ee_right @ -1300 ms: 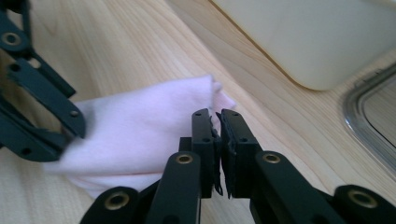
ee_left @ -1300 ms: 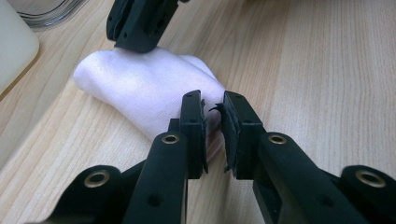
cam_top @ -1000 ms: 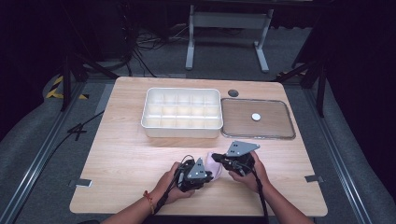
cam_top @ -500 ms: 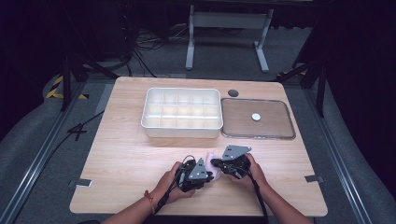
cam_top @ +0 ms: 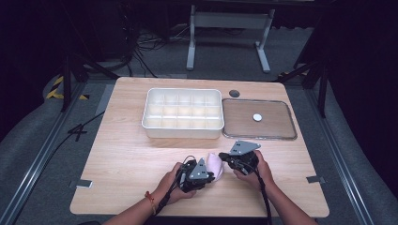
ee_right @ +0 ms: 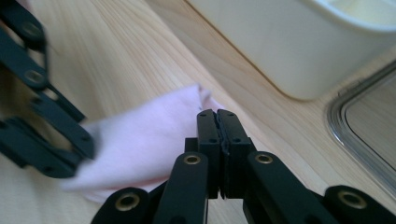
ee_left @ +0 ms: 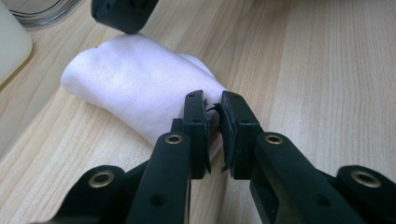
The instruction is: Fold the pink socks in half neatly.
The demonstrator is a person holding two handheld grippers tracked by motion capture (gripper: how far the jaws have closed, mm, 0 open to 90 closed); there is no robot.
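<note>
On the wooden table (cam_top: 117, 154), near its front edge and in front of the white compartment tray (cam_top: 183, 114), lies a pale pink folded cloth (cam_top: 215, 163), with the left gripper (ee_left: 213, 122) clamped on one edge and the right gripper (ee_right: 217, 126) pinched shut on another.

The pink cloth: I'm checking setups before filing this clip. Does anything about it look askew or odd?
Nothing stands out. The pink cloth lies folded on the table, pinched by the left tongs and right tongs.
</note>
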